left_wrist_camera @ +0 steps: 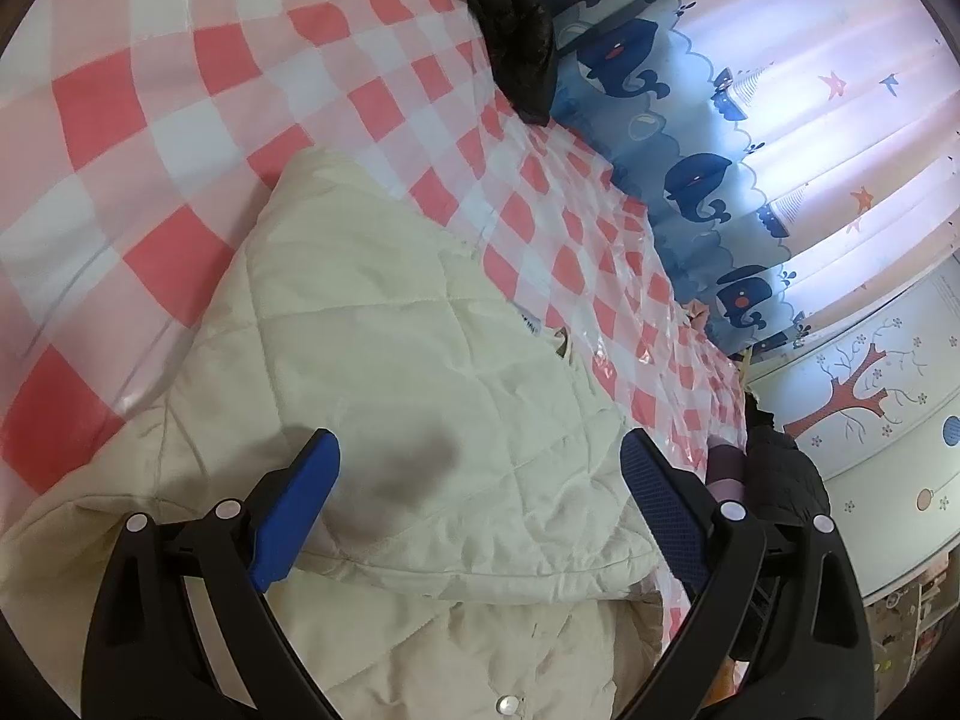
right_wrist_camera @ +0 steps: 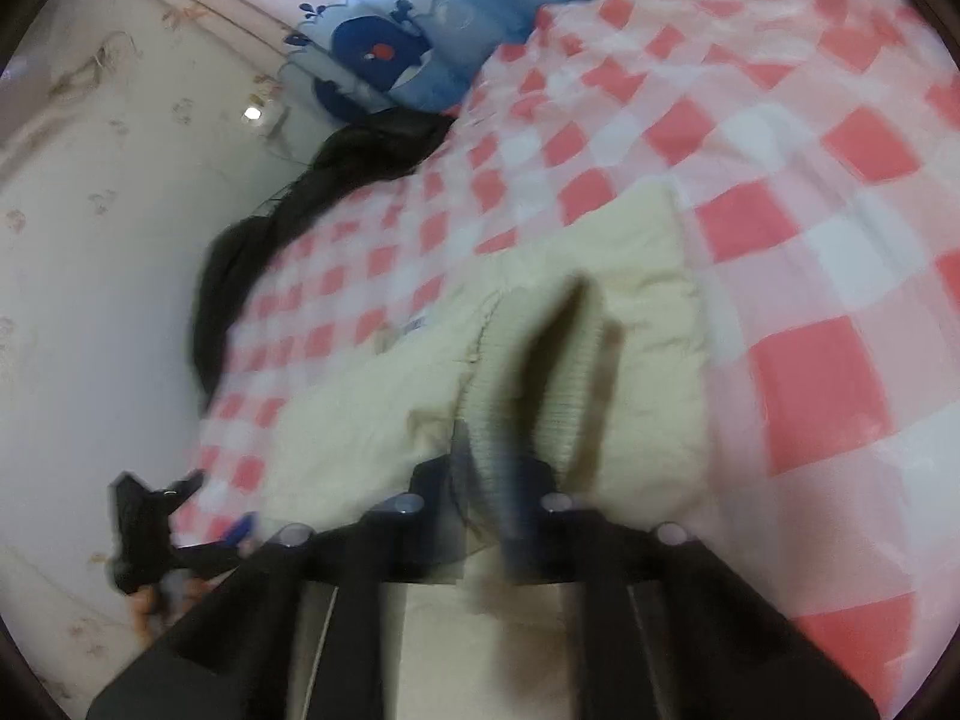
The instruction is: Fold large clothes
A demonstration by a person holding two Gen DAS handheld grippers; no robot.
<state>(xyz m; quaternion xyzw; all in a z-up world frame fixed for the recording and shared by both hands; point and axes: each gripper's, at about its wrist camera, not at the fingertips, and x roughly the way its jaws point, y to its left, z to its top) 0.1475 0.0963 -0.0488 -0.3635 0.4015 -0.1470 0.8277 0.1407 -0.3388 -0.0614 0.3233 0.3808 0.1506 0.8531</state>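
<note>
A cream quilted jacket (left_wrist_camera: 390,360) lies partly folded on the pink-and-white checked bed cover (left_wrist_camera: 180,90). My left gripper (left_wrist_camera: 480,444) hovers just above it, its blue fingers (left_wrist_camera: 294,516) wide apart with only flat fabric between them. In the blurred right wrist view the jacket (right_wrist_camera: 648,312) has a ribbed knit cuff (right_wrist_camera: 540,360) rising from between my right gripper's (right_wrist_camera: 492,480) fingers, which are shut on it. The left gripper (right_wrist_camera: 156,516) also shows low at the left of that view, held by a hand.
A black garment (left_wrist_camera: 516,30) lies at the bed's far edge beside a blue whale-print curtain (left_wrist_camera: 720,120). Another dark garment (left_wrist_camera: 780,468) hangs off the bed edge at the right. A decorated pale wall (right_wrist_camera: 90,240) borders the bed. Bare checked cover (right_wrist_camera: 810,192) extends beyond the jacket.
</note>
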